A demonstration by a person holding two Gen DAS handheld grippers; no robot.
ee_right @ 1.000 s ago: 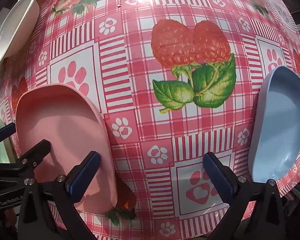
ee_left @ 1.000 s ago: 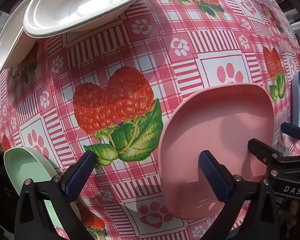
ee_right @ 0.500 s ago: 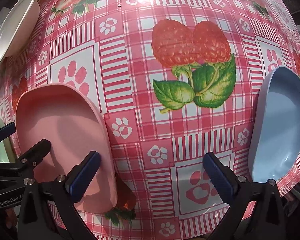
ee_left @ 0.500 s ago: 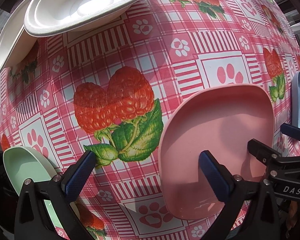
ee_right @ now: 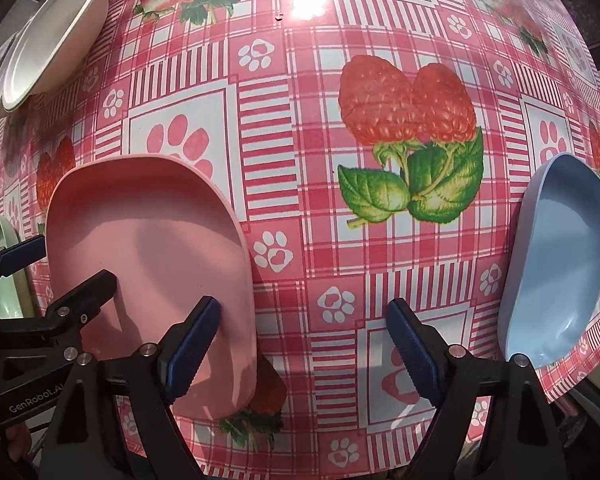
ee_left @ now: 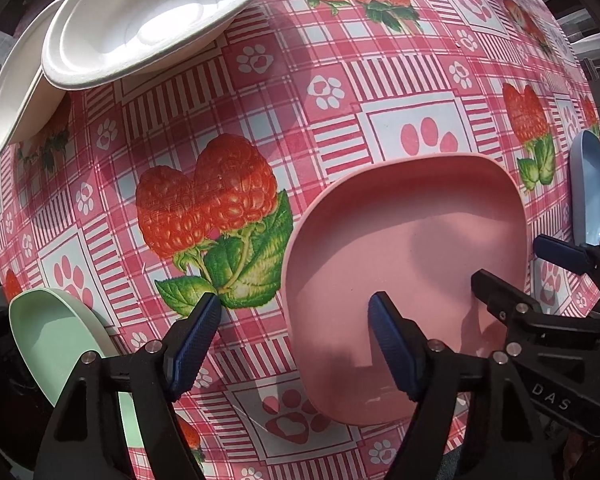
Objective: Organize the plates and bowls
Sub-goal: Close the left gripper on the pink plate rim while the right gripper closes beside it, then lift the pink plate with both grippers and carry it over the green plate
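A pink square plate (ee_left: 412, 248) (ee_right: 148, 240) lies flat on the strawberry-print tablecloth (ee_left: 340, 92). My left gripper (ee_left: 294, 320) points down over the plate's left rim, one finger above the plate and one above the cloth. Its jaws are closing, and the pads are clear of the rim. My right gripper (ee_right: 302, 320) straddles the plate's right rim the same way, with jaws closing and nothing pressed. A green plate (ee_left: 56, 344) sits at the far left and a blue plate (ee_right: 560, 264) at the far right. White bowls (ee_left: 148, 20) stand at the back left.
A second white dish (ee_left: 16, 104) lies partly under the white bowl at the back left corner. The table's near edge runs just below the green, pink and blue plates. Bare cloth (ee_right: 380, 240) stretches between the pink and blue plates.
Both grippers' jaws have drawn inward from their widest spread. Neither hand has shifted, and the plates lie where they were.
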